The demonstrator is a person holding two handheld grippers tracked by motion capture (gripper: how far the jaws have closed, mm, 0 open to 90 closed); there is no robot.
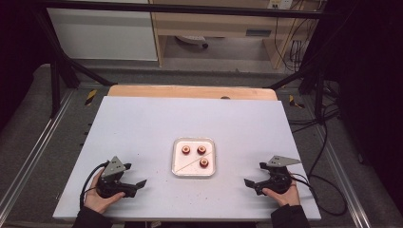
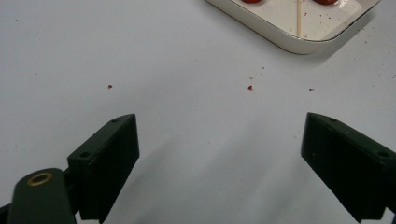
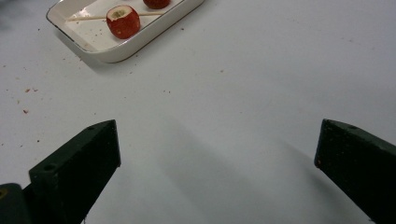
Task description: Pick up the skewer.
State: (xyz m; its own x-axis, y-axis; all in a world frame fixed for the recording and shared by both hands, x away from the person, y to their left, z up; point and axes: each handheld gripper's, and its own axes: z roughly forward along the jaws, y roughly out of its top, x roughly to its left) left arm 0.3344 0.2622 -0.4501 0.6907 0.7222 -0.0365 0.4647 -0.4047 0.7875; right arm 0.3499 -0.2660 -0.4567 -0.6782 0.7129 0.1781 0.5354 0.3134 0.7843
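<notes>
A square white tray with rounded corners (image 1: 177, 167) sits in the middle of the white table (image 1: 142, 123). In it lie three small red hollowed fruit pieces (image 1: 186, 150) and a thin wooden skewer (image 1: 186, 165) — it lies flat, slanting across the tray. The left gripper (image 1: 139, 184) and right gripper (image 1: 248, 183) rest well apart from it — jaws wide, holding nothing.

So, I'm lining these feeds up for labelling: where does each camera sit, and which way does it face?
High view: above the person's side, looking forward and down on the table; both hands, left gripper and right gripper show.
Left gripper view: rides the left gripper, facing the tray between open jaws.
Right gripper view: rides the right gripper, facing the tray from the opposite side, jaws open.
Shared: tray, skewer, red fruit pieces.
</notes>
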